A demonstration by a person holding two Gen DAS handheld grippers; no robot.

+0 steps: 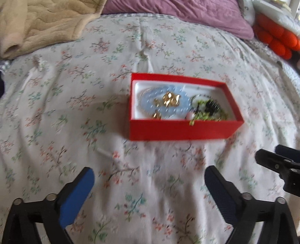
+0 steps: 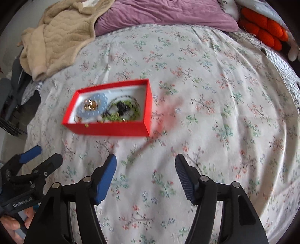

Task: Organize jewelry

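A red box (image 1: 180,129) with a white lining sits on the floral bedspread; in the right wrist view the red box (image 2: 112,129) lies to the left. Inside are a pale blue bead bracelet (image 1: 150,105), gold pieces (image 1: 171,99), and green and black beaded pieces (image 1: 208,110). My left gripper (image 1: 149,180) is open and empty, a short way in front of the box. My right gripper (image 2: 146,169) is open and empty, in front of and right of the box. The right gripper's tip shows at the left wrist view's right edge (image 1: 277,165); the left gripper shows in the right wrist view (image 2: 31,161).
The floral bedspread (image 2: 215,105) covers the bed. A beige fleece blanket (image 2: 61,37) and a purple pillow (image 2: 161,13) lie at the far end. Orange cushions (image 2: 266,32) sit at the far right. The bed's left edge drops off near dark objects (image 2: 11,105).
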